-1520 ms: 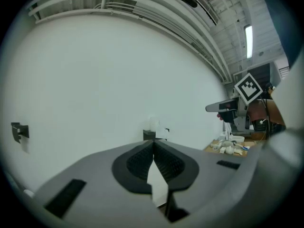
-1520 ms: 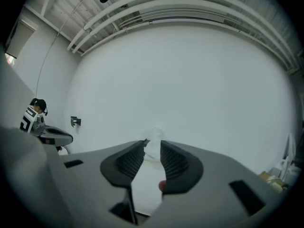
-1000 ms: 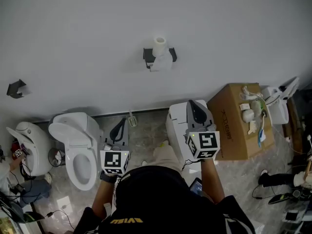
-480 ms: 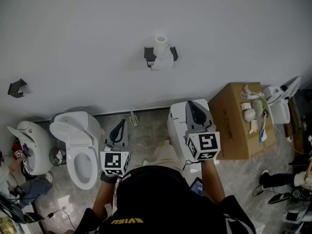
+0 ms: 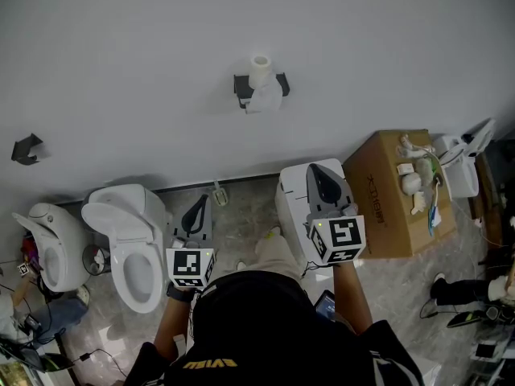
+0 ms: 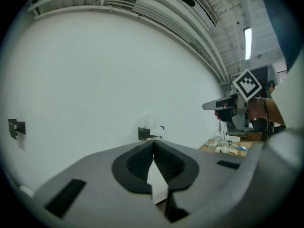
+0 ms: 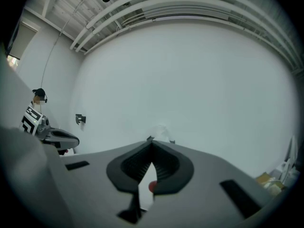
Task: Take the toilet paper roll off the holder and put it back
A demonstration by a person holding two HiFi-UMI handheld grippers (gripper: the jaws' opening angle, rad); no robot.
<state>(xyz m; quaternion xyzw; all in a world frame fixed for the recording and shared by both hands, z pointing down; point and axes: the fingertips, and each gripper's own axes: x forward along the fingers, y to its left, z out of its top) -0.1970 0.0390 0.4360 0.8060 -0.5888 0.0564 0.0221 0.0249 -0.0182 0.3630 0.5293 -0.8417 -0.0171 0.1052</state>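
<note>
Toilet paper roll [image 5: 260,71] on black wall holder [image 5: 241,92], upper centre; left gripper [image 6: 153,145] and right gripper [image 7: 151,147] low, well apart from it; fingers clenched, empty.

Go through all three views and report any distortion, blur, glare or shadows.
Head view: even, soft light, sharp; the toilet paper roll and holder cast a faint shadow on the wall. Left gripper view: strong fisheye bowing, dark corners, a glaring ceiling lamp; the roll looks pale. Right gripper view: same bowing and dark corners; the roll is washed out and blurry.
</note>
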